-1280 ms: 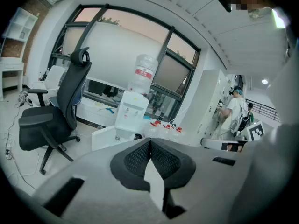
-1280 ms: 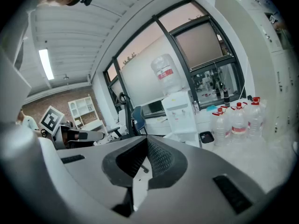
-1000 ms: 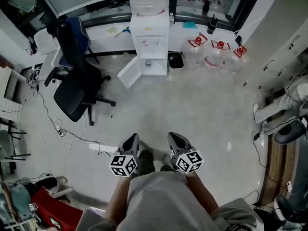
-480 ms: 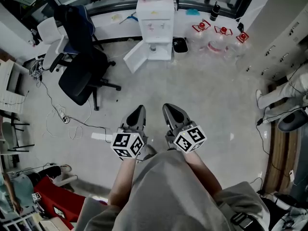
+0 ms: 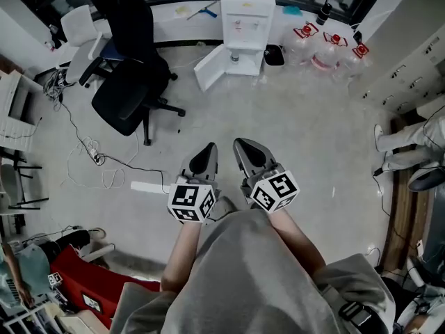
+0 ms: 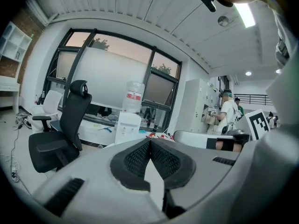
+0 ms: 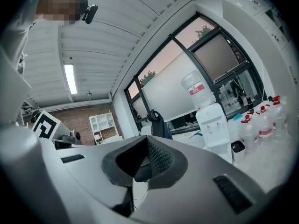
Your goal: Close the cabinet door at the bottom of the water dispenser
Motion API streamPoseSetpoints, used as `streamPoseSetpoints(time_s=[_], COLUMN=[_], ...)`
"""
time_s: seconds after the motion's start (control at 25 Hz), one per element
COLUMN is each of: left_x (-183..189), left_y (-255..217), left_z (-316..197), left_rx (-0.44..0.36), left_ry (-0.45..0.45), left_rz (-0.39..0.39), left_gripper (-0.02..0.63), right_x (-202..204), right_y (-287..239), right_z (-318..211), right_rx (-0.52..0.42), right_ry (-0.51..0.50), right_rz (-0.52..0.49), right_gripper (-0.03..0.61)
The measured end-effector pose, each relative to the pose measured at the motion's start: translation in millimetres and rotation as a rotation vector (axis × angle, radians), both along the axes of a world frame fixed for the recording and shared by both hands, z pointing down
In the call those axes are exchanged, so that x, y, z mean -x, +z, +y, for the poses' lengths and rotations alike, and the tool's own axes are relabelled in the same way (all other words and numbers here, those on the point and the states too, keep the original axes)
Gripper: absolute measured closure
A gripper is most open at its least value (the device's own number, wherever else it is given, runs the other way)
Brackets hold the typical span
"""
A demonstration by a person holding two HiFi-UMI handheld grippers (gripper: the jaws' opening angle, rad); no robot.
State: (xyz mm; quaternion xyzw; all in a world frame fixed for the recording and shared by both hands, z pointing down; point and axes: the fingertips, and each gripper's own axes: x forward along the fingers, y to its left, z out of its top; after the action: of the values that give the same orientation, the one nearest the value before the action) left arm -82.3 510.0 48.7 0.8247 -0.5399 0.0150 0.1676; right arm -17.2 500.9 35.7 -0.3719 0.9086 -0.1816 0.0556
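The white water dispenser [image 5: 247,16] stands at the far wall with a bottle on top. Its bottom cabinet door [image 5: 208,69] hangs open, swung out to the left. Both grippers are held close to the person's body, far short of the dispenser. My left gripper [image 5: 209,149] is shut with nothing between its pads. My right gripper [image 5: 242,145] beside it is also shut and empty. In the left gripper view the dispenser [image 6: 127,127] shows beyond the closed jaw tips [image 6: 149,142]. The right gripper view has the dispenser [image 7: 214,125] to the right of its jaws [image 7: 147,138].
A black office chair [image 5: 132,82] stands left of the dispenser. Cables and a power strip [image 5: 147,186] lie on the floor at left. Several water bottles [image 5: 334,44] and a black bin [image 5: 274,54] sit right of the dispenser. Red and white clutter [image 5: 83,284] fills the lower left.
Both grippers have risen and moved forward, toward the dispenser. The view has shifted, so the dispenser and chair now sit higher and further right in the picture. Jaws stay shut.
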Motion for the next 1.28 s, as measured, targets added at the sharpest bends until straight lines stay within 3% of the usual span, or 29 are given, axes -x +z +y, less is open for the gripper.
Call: streamPoseSetpoints(time_s=[0.28,0.64,1.28], left_x=[41.8,53.3,42.1], left_y=[12.9,29.1,56.3], left_z=[7.9,-9.0,-161.0], left_rx=[0.019,0.047,0.120], left_ry=[0.007,0.002,-0.043], left_rz=[0.029,0.048,0.007], left_gripper=[0.606,0.606,0.606], right_x=[31.8,34.4,18.1], right_y=[7.6,26.4,48.3], right_z=[8.5,-13.7,-186.1], right_rx=[0.007,0.066,0.133], right_ry=[0.036,0.063,0.031], right_rz=[0.030,0.040,-0.014], right_gripper=[0.569,0.569,0.569])
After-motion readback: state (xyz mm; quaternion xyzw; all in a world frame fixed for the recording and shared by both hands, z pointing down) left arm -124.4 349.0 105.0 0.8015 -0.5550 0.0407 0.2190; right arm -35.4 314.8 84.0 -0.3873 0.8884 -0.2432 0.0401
